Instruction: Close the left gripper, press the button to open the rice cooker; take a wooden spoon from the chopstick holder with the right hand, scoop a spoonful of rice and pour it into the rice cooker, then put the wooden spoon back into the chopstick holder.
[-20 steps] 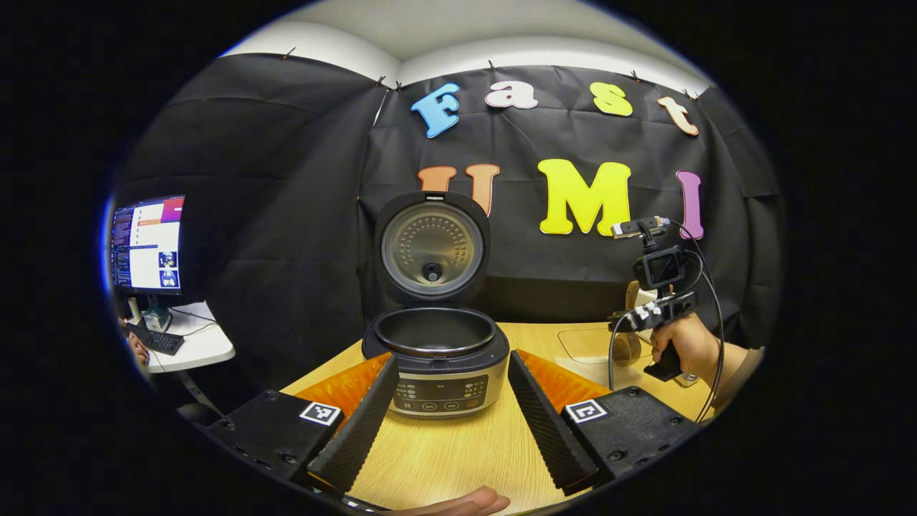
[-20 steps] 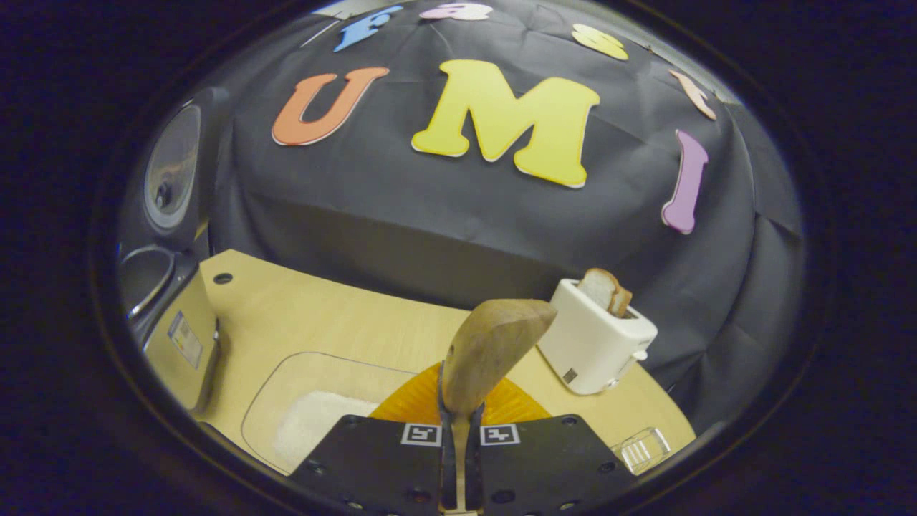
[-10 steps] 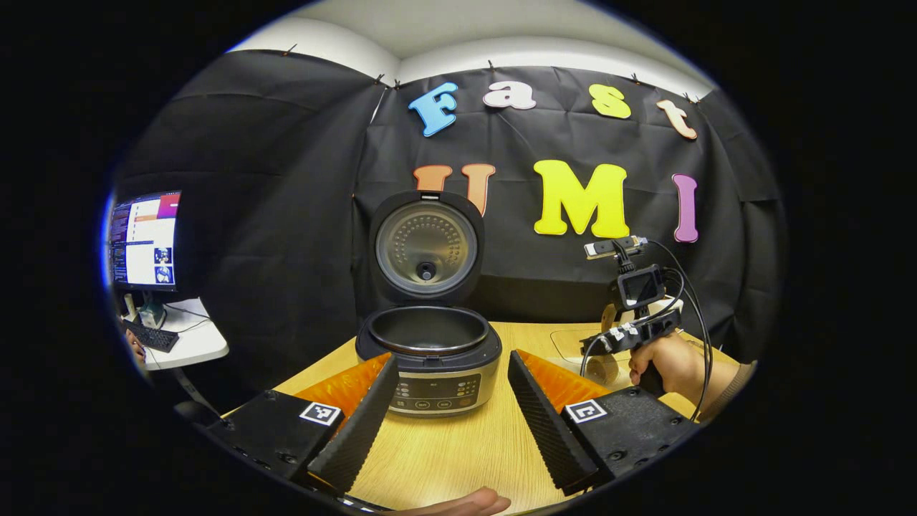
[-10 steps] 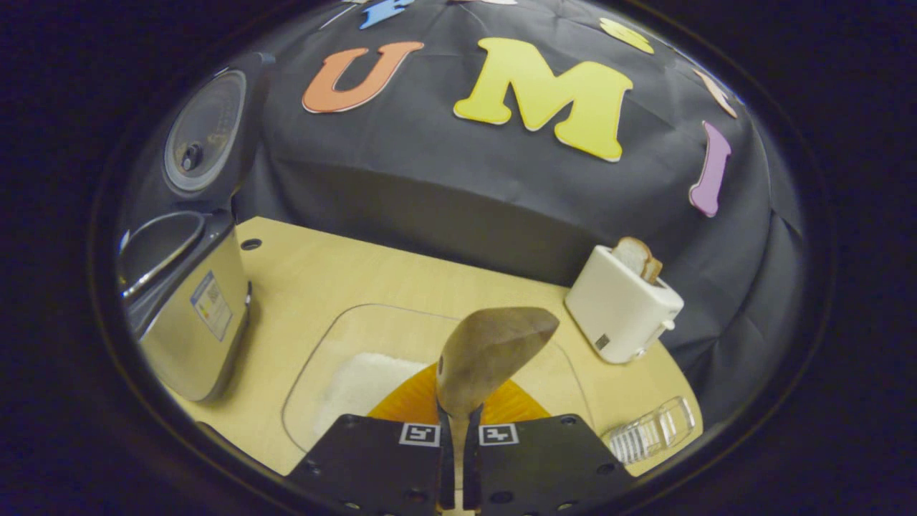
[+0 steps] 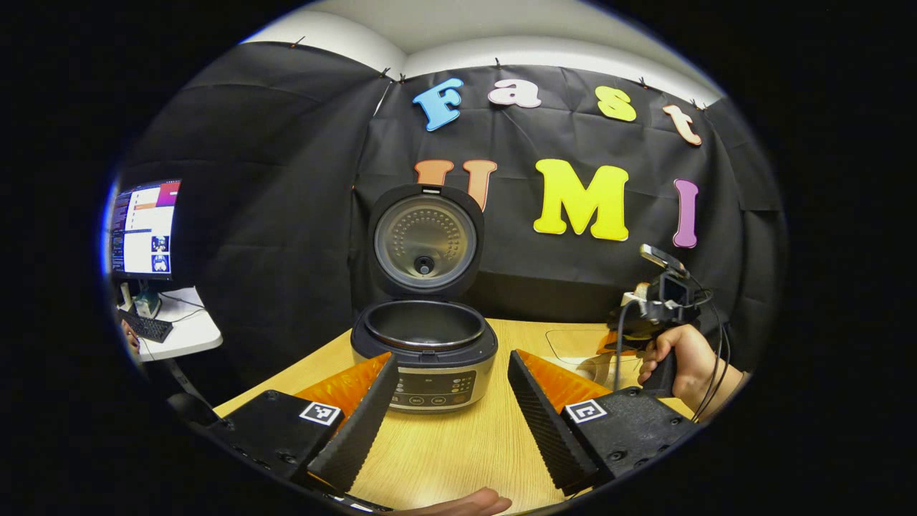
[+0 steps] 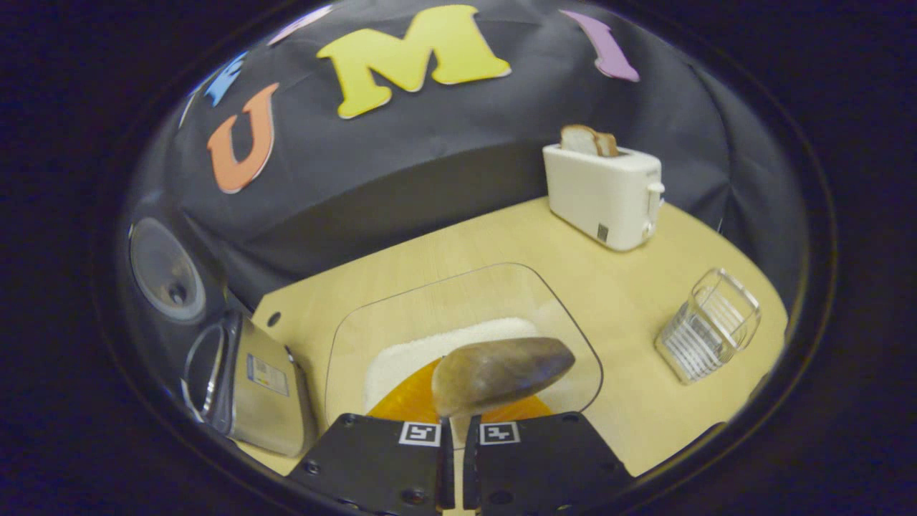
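The rice cooker (image 5: 423, 351) stands open on the wooden table, its lid (image 5: 424, 240) upright and its inner pot dark. My left gripper (image 5: 451, 365) hovers in front of it, open, fingers wide apart with nothing between them. In the left gripper view a hand (image 5: 680, 358) holds the right gripper (image 5: 655, 308) low over the table at the right. My right gripper (image 6: 456, 437) is shut on the handle of the wooden spoon (image 6: 501, 373). The spoon's bowl points forward, just above the white rice (image 6: 415, 355) in the clear glass dish (image 6: 566, 337). The clear chopstick holder (image 6: 709, 322) stands to the right.
A white toaster (image 6: 602, 190) with a slice of bread in it sits at the back of the table. The rice cooker's side (image 6: 265, 380) lies left of the dish in the right gripper view. A monitor (image 5: 143, 229) and keyboard sit on a side desk, far left.
The right gripper has dropped and tipped forward with the spoon, so the dish and rice are now right under the spoon. The left gripper has barely moved and remains open.
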Demonstrator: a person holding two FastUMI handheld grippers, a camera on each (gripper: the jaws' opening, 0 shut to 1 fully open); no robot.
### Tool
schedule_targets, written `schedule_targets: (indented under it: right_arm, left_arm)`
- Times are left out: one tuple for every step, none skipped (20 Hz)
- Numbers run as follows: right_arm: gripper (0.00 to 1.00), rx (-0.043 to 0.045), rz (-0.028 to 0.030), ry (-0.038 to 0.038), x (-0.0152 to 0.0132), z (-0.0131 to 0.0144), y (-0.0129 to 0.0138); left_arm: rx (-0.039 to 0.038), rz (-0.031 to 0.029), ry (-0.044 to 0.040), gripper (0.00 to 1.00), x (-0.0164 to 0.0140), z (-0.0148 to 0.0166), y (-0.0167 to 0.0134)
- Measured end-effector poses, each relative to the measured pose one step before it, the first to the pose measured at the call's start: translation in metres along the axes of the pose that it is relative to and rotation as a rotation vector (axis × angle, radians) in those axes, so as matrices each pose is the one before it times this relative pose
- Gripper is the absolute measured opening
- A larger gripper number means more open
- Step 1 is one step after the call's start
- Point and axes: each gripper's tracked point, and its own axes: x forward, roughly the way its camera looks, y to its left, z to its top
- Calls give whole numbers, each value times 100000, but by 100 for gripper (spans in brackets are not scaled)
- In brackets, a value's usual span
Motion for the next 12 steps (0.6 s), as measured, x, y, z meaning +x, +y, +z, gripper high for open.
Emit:
schedule_targets:
  right_arm:
    - [5,5304,3536,3199,126,-177,-82]
    - [5,4026,2973,2735,129,-106,-17]
    - [5,3060,2469,2137,67,-111,-3]
    - [5,1355,1537,747,-46,71,142]
    - [5,-1683,-862,-268,4,-33,-174]
    - [5,-195,1,-1144,-29,149,-121]
    - [5,393,434,423,64,-206,65]
    - [5,594,960,77,26,50,7]
    - [5,548,1212,-529,36,170,3]
    - [5,397,1165,-556,-33,290,27]
    - [5,159,1348,425,32,-5,28]
    - [5,-1279,1276,679,6,181,40]
  left_arm:
    - [-423,-260,407,98,57,-48,-2]
    - [11,-36,244,97,40,-62,-90]
    - [420,251,-197,97,-45,4,0]
    - [784,188,-290,96,93,29,-51]
    - [842,-129,-100,95,20,-86,-258]
    - [680,-294,126,96,-21,-48,-310]
    - [396,-208,-57,96,47,-72,-119]
    - [182,-402,-159,96,-21,44,-135]
    - [109,-543,-243,95,-17,24,-247]
    - [-71,-301,-386,95,-83,79,-76]
    - [-134,-149,-114,95,37,47,-6]
    - [-44,-44,27,95,-20,11,16]
